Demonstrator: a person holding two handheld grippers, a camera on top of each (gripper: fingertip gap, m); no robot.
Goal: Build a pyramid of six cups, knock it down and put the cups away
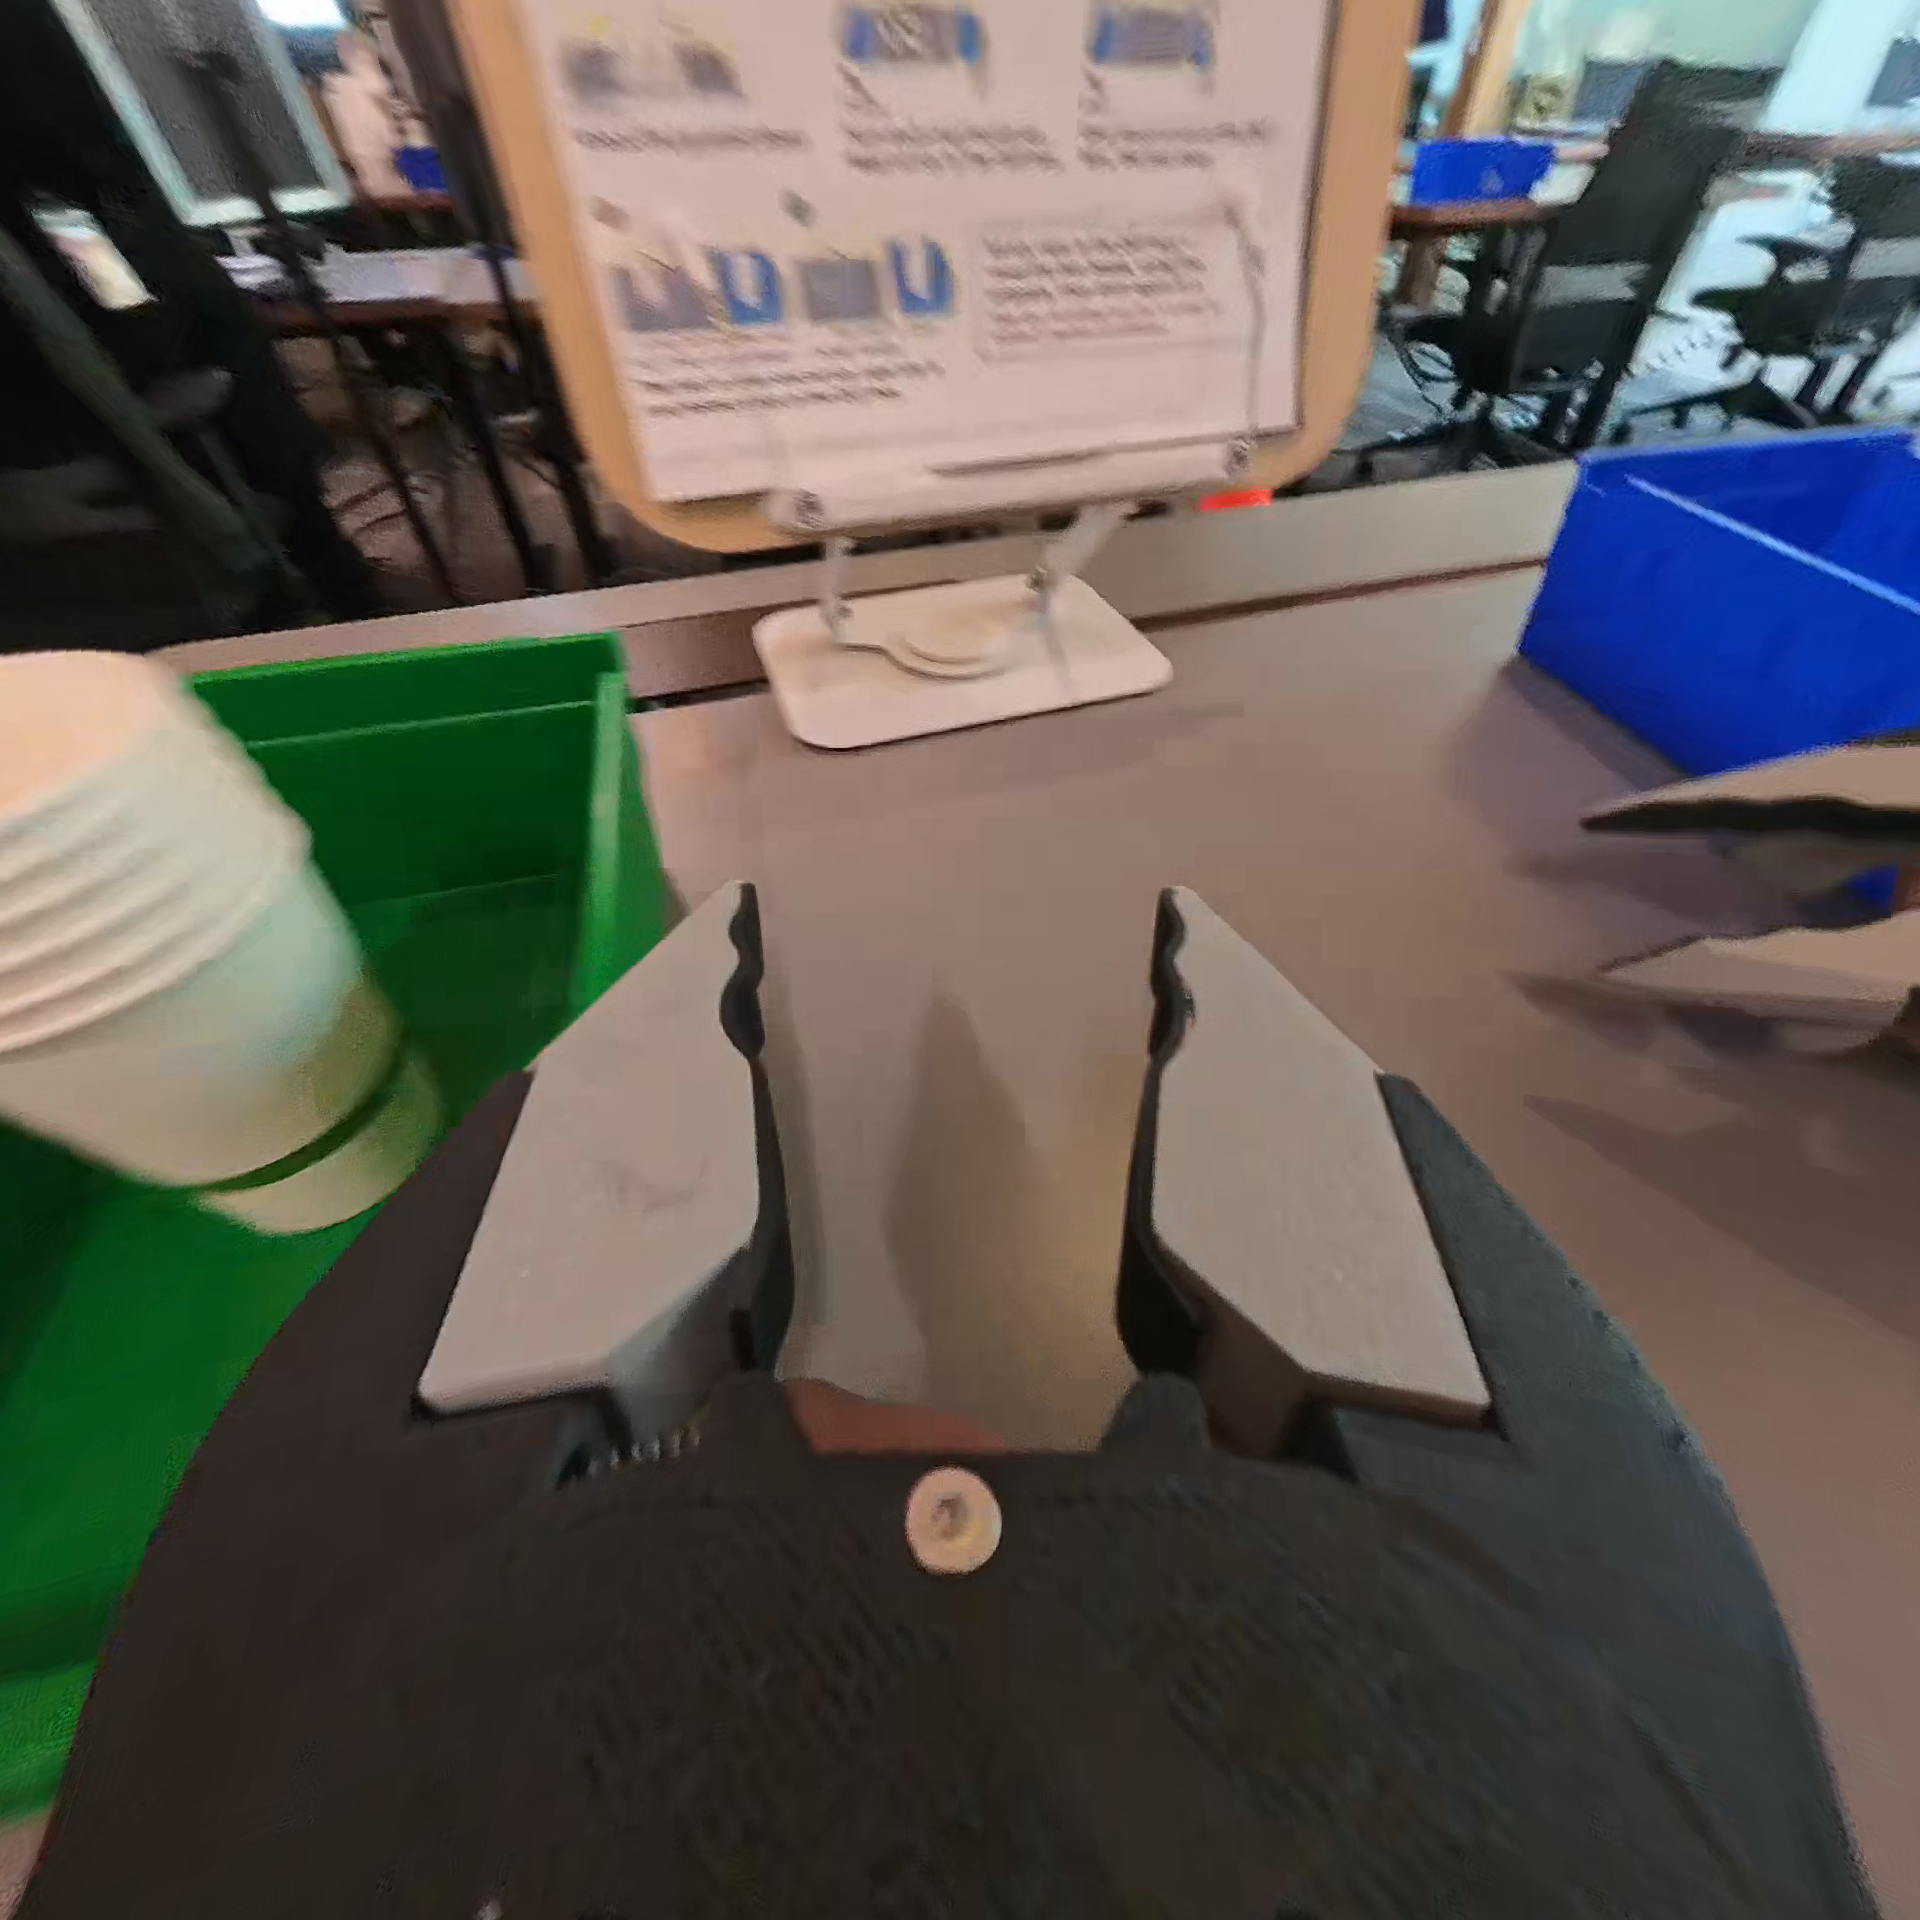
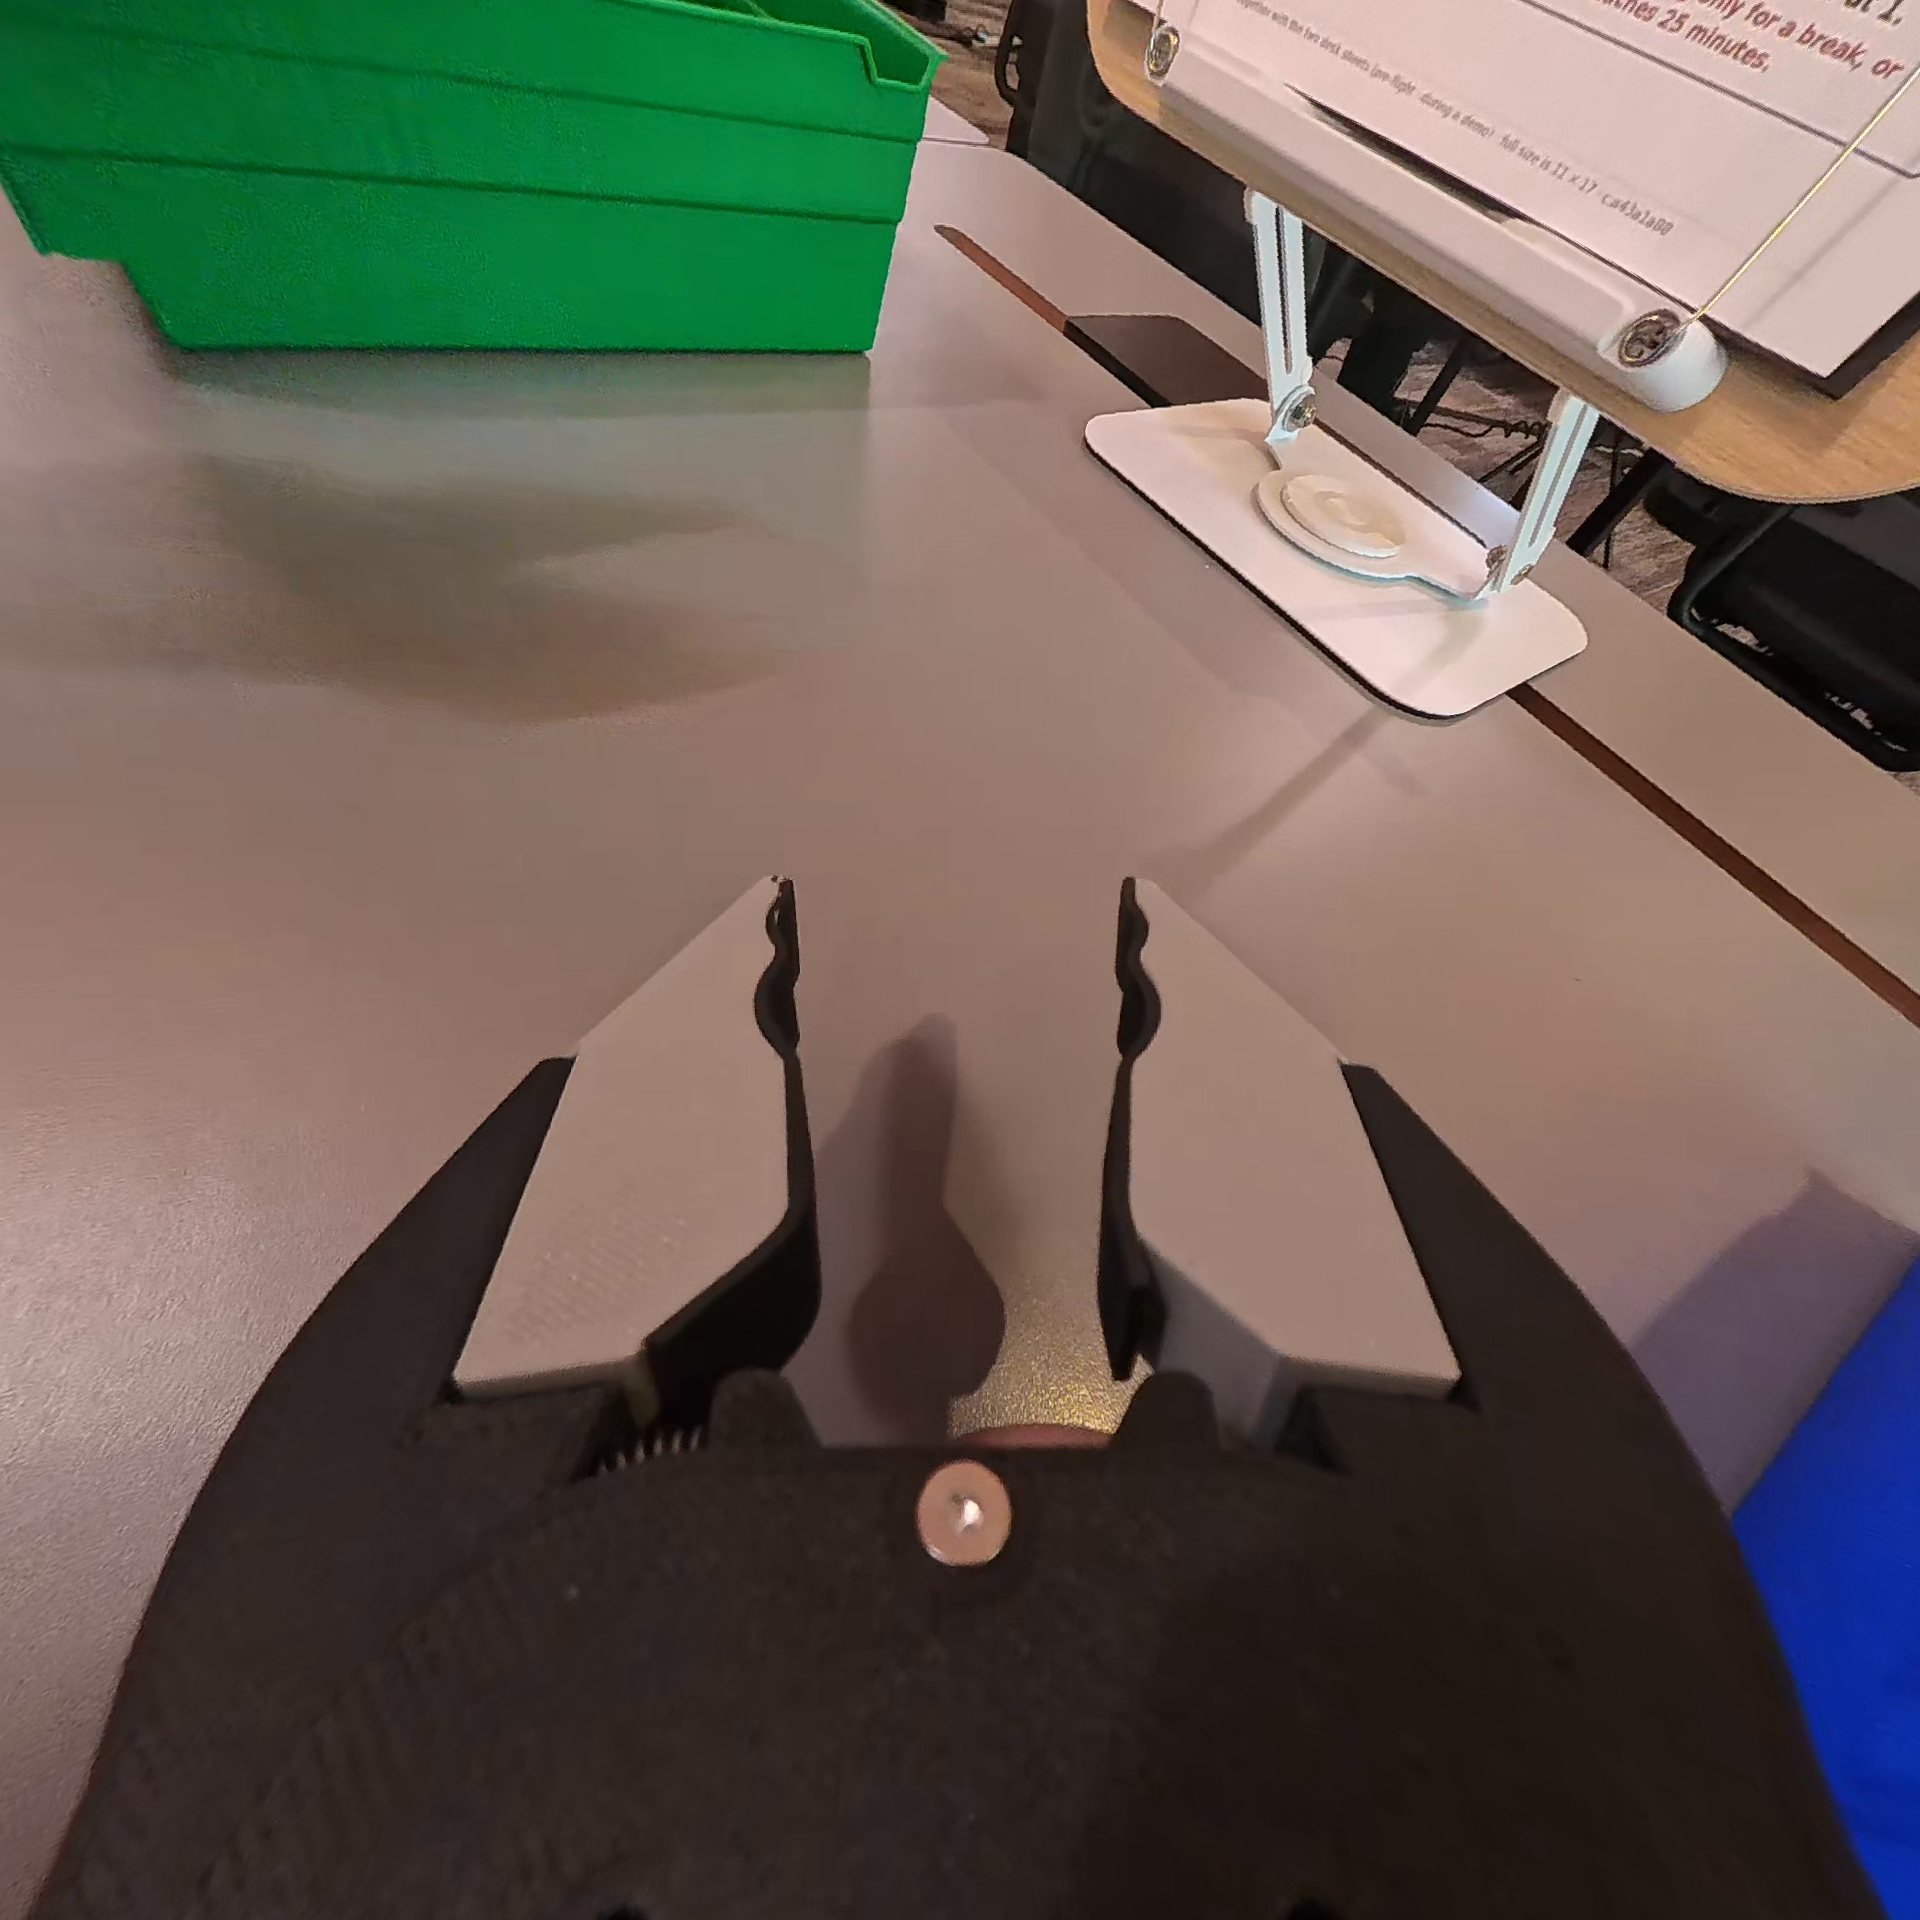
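A nested stack of white paper cups [image 1: 156, 956] leans out of the green bin [image 1: 447, 790] at the left of the left wrist view, its closed end up. My left gripper [image 1: 956, 914] is open and empty over the grey table [image 1: 1039, 810], just right of the bin and stack. My right gripper [image 2: 956, 904] is open and empty above bare table [image 2: 623, 831]; its fingers [image 1: 1766, 821] also show at the right edge of the left wrist view. The green bin [image 2: 468, 187] shows far left in the right wrist view; no cups show there.
A blue bin [image 1: 1745, 613] stands at the right back; it also shows at the lower right of the right wrist view [image 2: 1849, 1538]. An instruction board on a white stand [image 1: 966, 665] sits at the table's far edge, also in the right wrist view [image 2: 1340, 540]. Office chairs and desks lie beyond.
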